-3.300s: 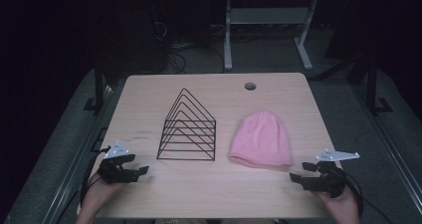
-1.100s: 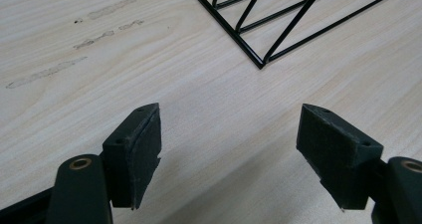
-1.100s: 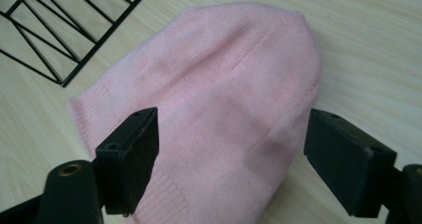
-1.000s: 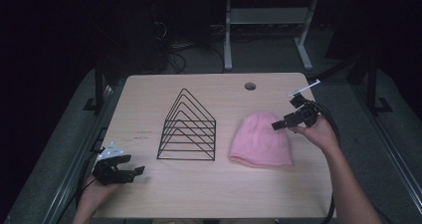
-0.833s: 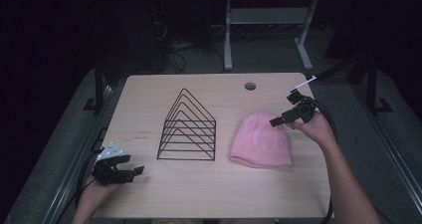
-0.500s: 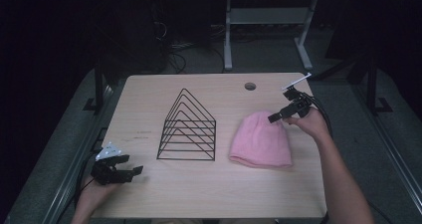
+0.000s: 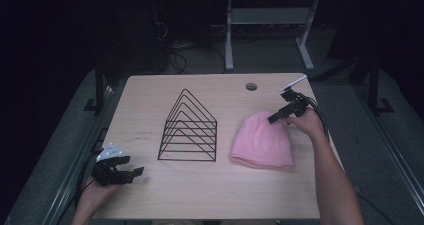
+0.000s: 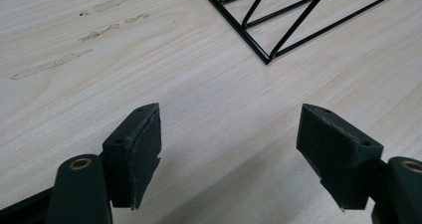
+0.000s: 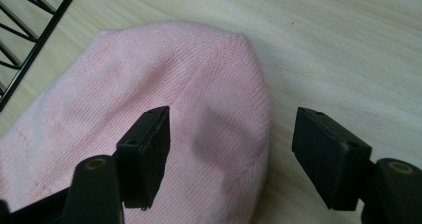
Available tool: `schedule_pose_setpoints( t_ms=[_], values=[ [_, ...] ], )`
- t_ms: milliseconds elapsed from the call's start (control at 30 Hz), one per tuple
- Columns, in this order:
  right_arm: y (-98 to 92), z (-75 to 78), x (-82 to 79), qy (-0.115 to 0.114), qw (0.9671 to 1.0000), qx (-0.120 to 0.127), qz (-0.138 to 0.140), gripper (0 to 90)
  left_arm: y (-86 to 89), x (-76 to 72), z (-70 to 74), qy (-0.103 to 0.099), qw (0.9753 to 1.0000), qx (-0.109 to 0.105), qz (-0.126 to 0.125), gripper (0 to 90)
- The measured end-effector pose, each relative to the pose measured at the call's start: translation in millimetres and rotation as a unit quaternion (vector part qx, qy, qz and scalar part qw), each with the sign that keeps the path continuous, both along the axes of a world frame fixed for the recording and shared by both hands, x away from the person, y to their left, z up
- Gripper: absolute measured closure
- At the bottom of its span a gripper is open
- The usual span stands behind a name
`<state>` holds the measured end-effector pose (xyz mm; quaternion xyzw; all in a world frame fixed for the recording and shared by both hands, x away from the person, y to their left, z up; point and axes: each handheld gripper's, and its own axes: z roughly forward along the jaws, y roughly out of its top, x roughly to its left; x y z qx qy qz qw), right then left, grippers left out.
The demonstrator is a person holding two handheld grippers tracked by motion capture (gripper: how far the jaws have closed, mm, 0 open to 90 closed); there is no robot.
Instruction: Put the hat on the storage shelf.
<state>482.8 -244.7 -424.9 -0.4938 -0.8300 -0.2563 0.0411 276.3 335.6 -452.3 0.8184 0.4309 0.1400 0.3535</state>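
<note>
Two grippers work a pale wooden table (image 7: pixel 150 200). At its near left corner the left gripper (image 7: pixel 131 172) rests with jaws spread wide, holding nothing. Mid-table stands a black wire triangular rack (image 7: pixel 189 130). Just right lies a pink knitted beanie (image 7: pixel 262 140); the right gripper (image 7: pixel 274 118) hovers open-jawed over its crown.

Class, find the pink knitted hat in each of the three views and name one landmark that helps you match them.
High view: the pink hat lies right of centre on the table, beside the right gripper.
Left gripper view: not in it.
Right gripper view: the hat lies at left and centre, under the open fingers.
Shared landmark: the black wire rack, also at and.
</note>
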Motion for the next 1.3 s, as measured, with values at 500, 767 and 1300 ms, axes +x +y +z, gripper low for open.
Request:
schedule_pose_setpoints(
  t_ms=[500, 767, 1300],
  values=[
    [7.7, -17.2, 7.7, 0.031, 0.9995, -0.008, 0.006, 49.1, 0.5, -0.8, -0.4, 0.001, 1.0000, -0.002, 0.003, 25.8],
    [7.6, -23.2, 4.0, 0.024, 0.9996, 0.018, 0.002, 65.5, 0.3, -0.1, -0.7, 0.005, 1.0000, -0.005, 0.002, 25.8],
    [-3.5, -26.4, -1.0, 0.030, 0.9969, 0.071, -0.018, 73.8, -0.6, 0.5, -2.2, 0.008, 0.9999, -0.006, -0.001, 25.8]
  ],
)
